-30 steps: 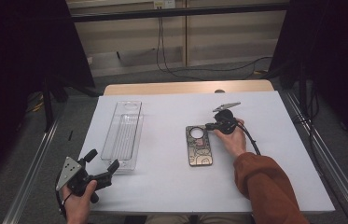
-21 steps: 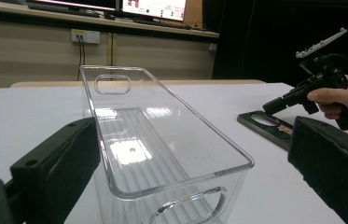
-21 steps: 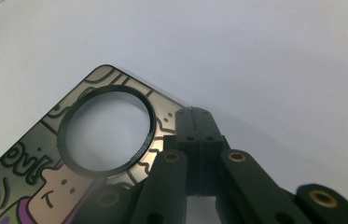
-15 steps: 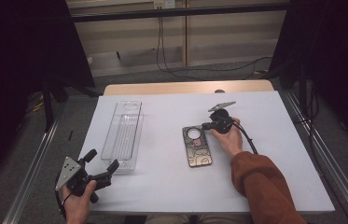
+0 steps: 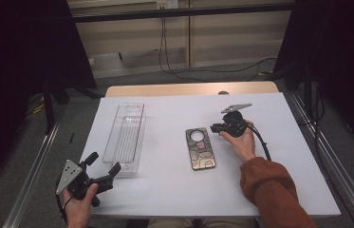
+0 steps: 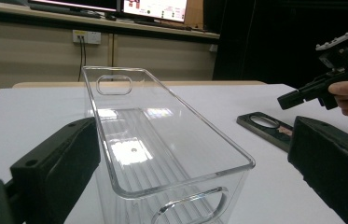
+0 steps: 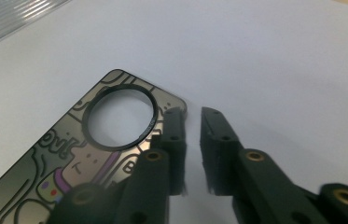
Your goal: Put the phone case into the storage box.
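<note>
A dark phone case (image 5: 200, 149) with a round camera hole and cartoon drawings lies flat on the white table (image 5: 165, 190). My right gripper (image 5: 214, 127) hovers just off its far right corner. Its jaws have just been opening and now stand a narrow gap apart with nothing between them. The right gripper view shows that gap (image 7: 192, 112) beside the case (image 7: 45, 158). My left gripper (image 5: 103, 162) rests open at the table's near left, facing the near end of a clear plastic bin (image 5: 125, 137). In the left gripper view the bin (image 6: 129, 154) stands between my wide jaws (image 6: 195, 140).
The bin is empty and runs lengthwise away from me on the left half of the table. The left gripper view shows the case (image 6: 267, 126) and the right gripper (image 6: 286, 100) to its right. Dark curtains and metal rails flank the table; cables hang behind it.
The right gripper's jaws have parted a little and the hand has lifted slightly at the case's far right corner. The case stays flat on the table. The left gripper has not moved.
</note>
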`<state>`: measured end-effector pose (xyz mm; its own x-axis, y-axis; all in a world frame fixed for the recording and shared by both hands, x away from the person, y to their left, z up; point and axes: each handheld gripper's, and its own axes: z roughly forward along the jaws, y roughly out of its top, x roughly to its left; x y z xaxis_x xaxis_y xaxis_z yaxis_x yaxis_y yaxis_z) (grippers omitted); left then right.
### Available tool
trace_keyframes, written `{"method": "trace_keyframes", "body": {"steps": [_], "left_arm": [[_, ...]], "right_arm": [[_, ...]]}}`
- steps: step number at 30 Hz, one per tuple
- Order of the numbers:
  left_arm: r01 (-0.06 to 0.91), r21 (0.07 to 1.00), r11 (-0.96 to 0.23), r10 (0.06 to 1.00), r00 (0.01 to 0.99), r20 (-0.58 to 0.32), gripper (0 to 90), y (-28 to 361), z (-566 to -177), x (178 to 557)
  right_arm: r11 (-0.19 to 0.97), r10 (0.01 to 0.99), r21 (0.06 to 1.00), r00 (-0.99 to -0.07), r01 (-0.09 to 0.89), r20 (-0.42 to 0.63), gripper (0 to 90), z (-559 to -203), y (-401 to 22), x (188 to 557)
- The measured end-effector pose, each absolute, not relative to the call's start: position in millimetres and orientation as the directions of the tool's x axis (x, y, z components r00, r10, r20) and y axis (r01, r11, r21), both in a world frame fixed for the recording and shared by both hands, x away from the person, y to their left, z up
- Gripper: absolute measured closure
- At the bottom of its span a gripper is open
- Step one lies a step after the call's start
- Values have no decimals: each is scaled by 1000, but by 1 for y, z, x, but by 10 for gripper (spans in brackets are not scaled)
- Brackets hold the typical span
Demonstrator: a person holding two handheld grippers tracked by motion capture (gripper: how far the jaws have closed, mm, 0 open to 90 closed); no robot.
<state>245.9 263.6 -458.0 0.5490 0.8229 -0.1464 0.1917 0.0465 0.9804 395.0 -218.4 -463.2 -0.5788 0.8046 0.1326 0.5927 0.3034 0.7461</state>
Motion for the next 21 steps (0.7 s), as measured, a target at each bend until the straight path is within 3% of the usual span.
{"method": "trace_keyframes", "body": {"steps": [2, 5, 8, 15, 21], "left_arm": [[192, 980, 46, 823, 549, -146, 24, 264, -458, 246], [194, 980, 52, 822, 549, -152, 24, 263, -458, 246], [192, 980, 46, 820, 553, -147, 24, 262, -458, 246], [193, 980, 48, 822, 550, -149, 24, 263, -458, 246], [195, 980, 49, 822, 549, -150, 24, 263, -458, 246]], "right_arm": [[304, 804, 747, -580, 591, 131, 763, -462, -220, 392], [306, 806, 743, -578, 595, 131, 639, -460, -222, 388], [314, 800, 740, -586, 595, 131, 465, -461, -222, 383], [311, 791, 731, -592, 607, 155, 160, -459, -223, 376], [318, 781, 718, -600, 619, 171, 27, -456, -219, 372]]}}
